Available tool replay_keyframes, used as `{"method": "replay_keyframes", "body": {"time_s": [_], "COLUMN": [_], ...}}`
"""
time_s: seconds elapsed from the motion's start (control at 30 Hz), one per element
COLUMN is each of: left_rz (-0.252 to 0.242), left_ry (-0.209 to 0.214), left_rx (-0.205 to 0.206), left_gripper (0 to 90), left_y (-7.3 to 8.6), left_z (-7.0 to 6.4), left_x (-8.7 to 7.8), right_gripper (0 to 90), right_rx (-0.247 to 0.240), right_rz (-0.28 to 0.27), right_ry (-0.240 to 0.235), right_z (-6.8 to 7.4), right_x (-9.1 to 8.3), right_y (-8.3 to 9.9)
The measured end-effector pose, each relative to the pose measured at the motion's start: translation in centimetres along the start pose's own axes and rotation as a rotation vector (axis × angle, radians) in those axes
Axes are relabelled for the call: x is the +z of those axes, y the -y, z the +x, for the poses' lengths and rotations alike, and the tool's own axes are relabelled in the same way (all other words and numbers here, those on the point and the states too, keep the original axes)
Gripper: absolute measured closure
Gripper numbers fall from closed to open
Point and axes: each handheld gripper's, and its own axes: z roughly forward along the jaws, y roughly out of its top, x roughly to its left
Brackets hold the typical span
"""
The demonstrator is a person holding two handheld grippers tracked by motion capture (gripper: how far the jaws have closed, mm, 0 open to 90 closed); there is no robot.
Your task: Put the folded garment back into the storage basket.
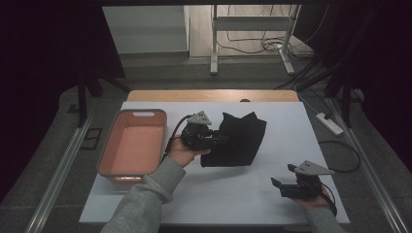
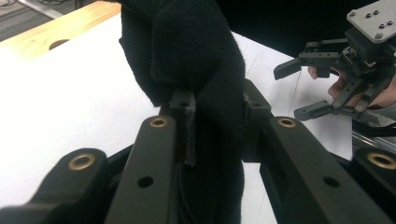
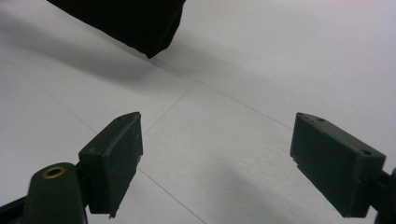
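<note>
In the high view, the black cloth [image 1: 238, 141] is seen mid-worktop, pinched by the left gripper [image 1: 219, 139] beside the pink bin [image 1: 133, 143]; the right gripper [image 1: 286, 179] is held spread near the front right corner. In the left gripper view, cloth [image 2: 196, 60] is clamped between the jaws. In the right gripper view, the jaws are spread over bare worktop [image 3: 261, 70].

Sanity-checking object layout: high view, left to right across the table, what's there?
Pink bin → left gripper, shut on the black cloth → right gripper, open over bare white table.

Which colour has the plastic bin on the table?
The rectangular plastic bin is salmon pink, clearest in the high view.
</note>
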Motion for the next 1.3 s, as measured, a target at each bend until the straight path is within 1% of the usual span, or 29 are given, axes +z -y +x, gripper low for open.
{"method": "replay_keyframes", "body": {"time_s": [0.17,0.27,0.37,0.43,0.6,0.77,0.83,0.87,0.9,0.93,1.03,1.13,1.3], "left_rz": [-0.019,-0.017,-0.025,-0.037,-0.049,-0.077,-0.078,-0.081,-0.081,-0.077,-0.082,-0.076,-0.089], "left_ry": [-0.01,-0.009,-0.019,-0.017,-0.03,-0.036,-0.046,-0.046,-0.047,-0.058,-0.053,-0.062,-0.061], "left_rx": [-0.001,0.01,0.026,0.015,0.02,0.014,0.022,0.02,0.026,0.038,0.04,0.052,0.048], "left_gripper": [72.8,72.8,72.9,72.9,72.8,72.8,72.8,72.8,72.8,72.8,72.8,72.8,72.8], "left_y": [-0.4,-0.6,-0.7,-0.7,-0.8,-1.1,-1.2,-1.3,-1.3,-1.4,-1.5,-1.5,-1.4], "left_z": [0.0,-0.3,-0.7,-0.6,-0.7,-0.8,-0.9,-1.0,-1.1,-1.3,-1.4,-1.6,-1.6], "left_x": [-0.7,-0.9,-1.1,-1.3,-1.9,-3.0,-3.2,-3.3,-3.4,-3.5,-3.6,-3.6,-3.8], "right_gripper": [17.8,17.8,17.8,17.8,17.8,17.8,17.8,17.8,17.8,17.8,17.9,17.8,17.9], "right_rx": [-0.009,-0.009,-0.009,-0.011,-0.011,-0.013,-0.014,-0.015,-0.016,-0.017,-0.02,-0.021,-0.023], "right_rz": [0.006,0.006,0.007,0.006,0.006,0.011,0.014,0.015,0.016,0.017,0.018,0.02,0.019], "right_ry": [-0.002,0.0,0.001,0.002,0.004,0.008,0.007,0.01,0.01,0.01,0.012,0.013,0.014], "right_z": [0.2,0.2,0.1,0.2,0.1,0.1,0.1,0.1,0.2,0.2,0.2,0.2,0.2], "right_x": [0.1,0.1,0.1,0.1,0.1,0.1,0.2,0.2,0.2,0.2,0.2,0.3,0.3], "right_y": [0.0,-0.1,-0.1,0.0,0.0,0.0,0.0,0.0,0.0,0.0,0.0,0.0,0.0]}}
